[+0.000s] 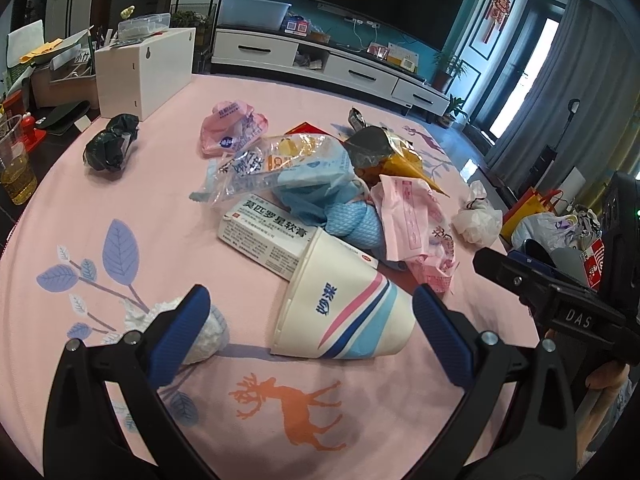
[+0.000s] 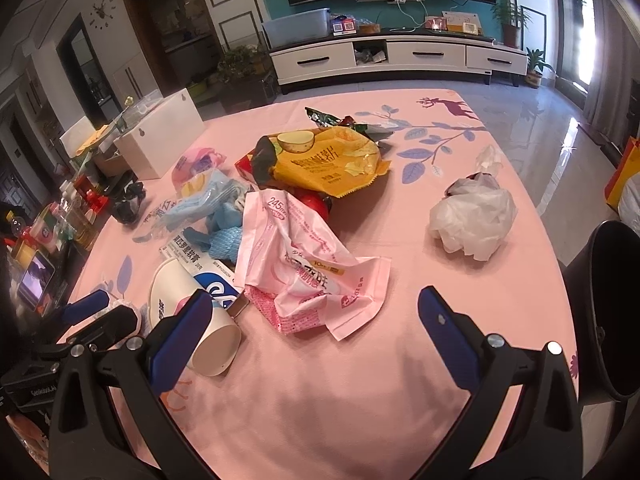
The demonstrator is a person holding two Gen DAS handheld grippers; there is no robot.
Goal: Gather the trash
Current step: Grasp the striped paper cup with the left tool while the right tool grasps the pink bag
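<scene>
Trash lies heaped on the pink tablecloth (image 1: pixel 120 184). A white paper cup (image 1: pixel 344 312) with pink and blue stripes lies on its side between the fingers of my open left gripper (image 1: pixel 314 334), untouched by either finger. A crumpled white tissue (image 1: pixel 206 334) sits against the left finger. Behind the cup are a medicine box (image 1: pixel 264 236), blue wrappers (image 1: pixel 316 184) and a pink wrapper (image 1: pixel 412 224). My right gripper (image 2: pixel 314 336) is open over bare cloth, just short of the pink wrapper (image 2: pixel 312 264). A yellow chip bag (image 2: pixel 324 160) and a white plastic bag (image 2: pixel 472 216) lie farther off.
A black bin (image 2: pixel 608 312) stands beside the table at the right. A white box (image 1: pixel 146 70), a crumpled black bag (image 1: pixel 112 146) and a plastic cup of yellow liquid (image 1: pixel 14 164) sit at the left. Clutter and a phone (image 2: pixel 36 280) line the left edge.
</scene>
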